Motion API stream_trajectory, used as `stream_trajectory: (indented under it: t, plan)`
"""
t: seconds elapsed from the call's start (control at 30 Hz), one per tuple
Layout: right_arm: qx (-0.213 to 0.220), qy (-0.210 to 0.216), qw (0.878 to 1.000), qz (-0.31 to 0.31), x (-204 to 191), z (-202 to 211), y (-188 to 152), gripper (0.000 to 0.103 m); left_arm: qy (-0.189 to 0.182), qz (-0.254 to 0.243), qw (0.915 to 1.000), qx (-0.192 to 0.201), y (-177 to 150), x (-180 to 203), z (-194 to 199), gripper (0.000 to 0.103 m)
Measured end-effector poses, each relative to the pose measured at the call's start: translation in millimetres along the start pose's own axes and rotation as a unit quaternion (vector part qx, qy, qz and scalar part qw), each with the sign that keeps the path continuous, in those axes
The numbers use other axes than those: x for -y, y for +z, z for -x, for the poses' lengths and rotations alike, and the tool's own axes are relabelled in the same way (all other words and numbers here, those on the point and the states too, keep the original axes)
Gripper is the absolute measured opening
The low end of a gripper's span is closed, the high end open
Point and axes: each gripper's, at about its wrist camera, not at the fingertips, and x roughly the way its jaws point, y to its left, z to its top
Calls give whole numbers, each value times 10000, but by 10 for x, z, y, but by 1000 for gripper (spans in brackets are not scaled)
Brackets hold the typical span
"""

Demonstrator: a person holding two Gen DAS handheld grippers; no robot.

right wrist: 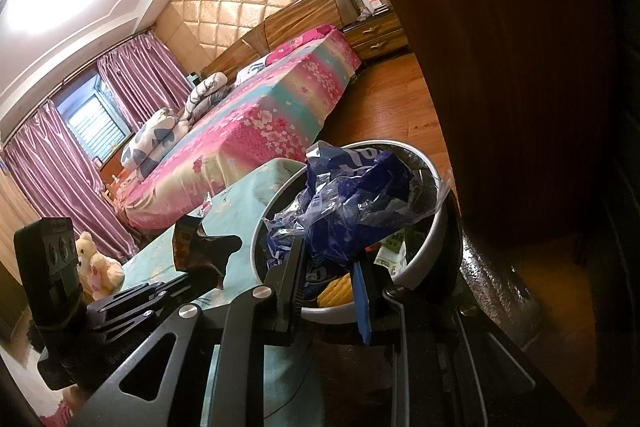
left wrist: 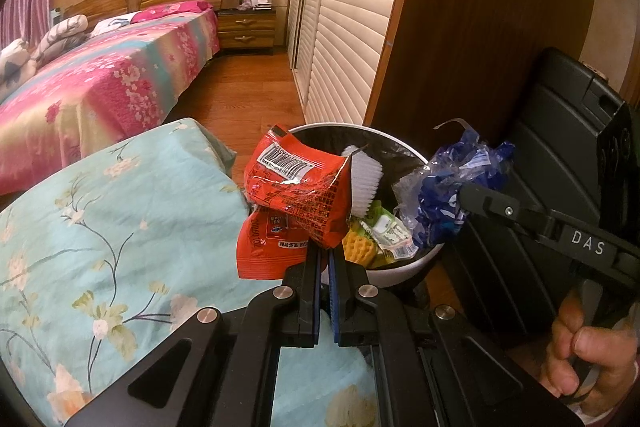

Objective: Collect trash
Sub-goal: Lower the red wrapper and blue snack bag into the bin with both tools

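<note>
Trash bin [left wrist: 404,273] below both my grippers — left gripper [left wrist: 329,254] jaws pinch red wrapper [left wrist: 298,183]; right gripper [right wrist: 328,267] jaws pinch blue plastic bag [right wrist: 352,203].

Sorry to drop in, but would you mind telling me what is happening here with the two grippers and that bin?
A person is collecting trash in a bedroom. The left gripper is shut on a red snack wrapper, holding it at the rim of the white trash bin. The right gripper is clamped on a crumpled blue plastic bag, held over the bin. Neither piece has been let go. The bin already holds a white brush and other packaging, and stands beside a blue floral blanket.
</note>
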Motion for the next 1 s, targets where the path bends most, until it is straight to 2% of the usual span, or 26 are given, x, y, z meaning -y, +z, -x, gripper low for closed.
stream_trajectory:
  t: [1.0]
  plan:
    - [-132,-129,9998,-37,57,-117,89,22,-44,-150,9998,-146,170,88,-159,2]
